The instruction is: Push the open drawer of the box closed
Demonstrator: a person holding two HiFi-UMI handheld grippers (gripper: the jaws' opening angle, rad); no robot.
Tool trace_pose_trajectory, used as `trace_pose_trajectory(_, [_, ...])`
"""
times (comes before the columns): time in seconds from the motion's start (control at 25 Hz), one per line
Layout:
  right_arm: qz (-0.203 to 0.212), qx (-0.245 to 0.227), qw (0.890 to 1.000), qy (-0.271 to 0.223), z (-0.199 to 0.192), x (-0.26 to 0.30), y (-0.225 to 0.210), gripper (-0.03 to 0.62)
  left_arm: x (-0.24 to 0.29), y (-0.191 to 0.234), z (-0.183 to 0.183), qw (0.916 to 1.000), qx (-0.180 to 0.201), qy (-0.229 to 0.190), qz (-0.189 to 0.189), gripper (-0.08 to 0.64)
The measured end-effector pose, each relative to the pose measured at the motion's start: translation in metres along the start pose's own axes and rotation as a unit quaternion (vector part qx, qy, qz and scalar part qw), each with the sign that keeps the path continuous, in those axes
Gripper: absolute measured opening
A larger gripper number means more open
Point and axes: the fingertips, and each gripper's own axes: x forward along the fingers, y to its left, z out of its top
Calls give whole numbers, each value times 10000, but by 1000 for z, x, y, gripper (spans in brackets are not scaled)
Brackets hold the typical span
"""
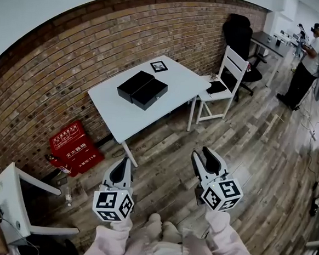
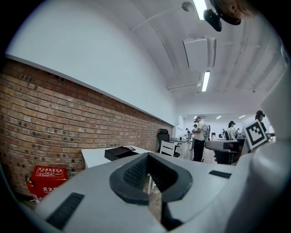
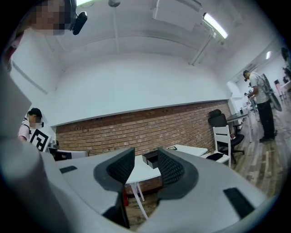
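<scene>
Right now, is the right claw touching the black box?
Apart. Head view: the right claw hangs over the floor, well short of the table bearing the black box.

A white table stands on the wooden plank floor. Near the middle of the table lies a black box, and its drawer is pulled out toward 4 o'clock. At 1 o'clock from the box, near the far corner, a small marker card lies flat. A white chair stands on the floor at 3 o'clock from the table.
</scene>
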Motion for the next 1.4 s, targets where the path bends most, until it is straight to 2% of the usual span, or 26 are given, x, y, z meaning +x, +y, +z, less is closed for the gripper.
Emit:
trace_pose_trajectory(0.52, [0,49,9999,119,-14,57,-28,140,60,26,-14,9997,-50,221,43,-5])
trace_pose_trajectory(0.96, [-18,12,9998,197,-18,148,-49,140,142,72,-11,9993,-152,349,-25,-5])
trace_pose_trajectory(1.4, [23,45,9992,399,-31,226,-60,140,201,111,-19,9978,-344,571,-17,-5])
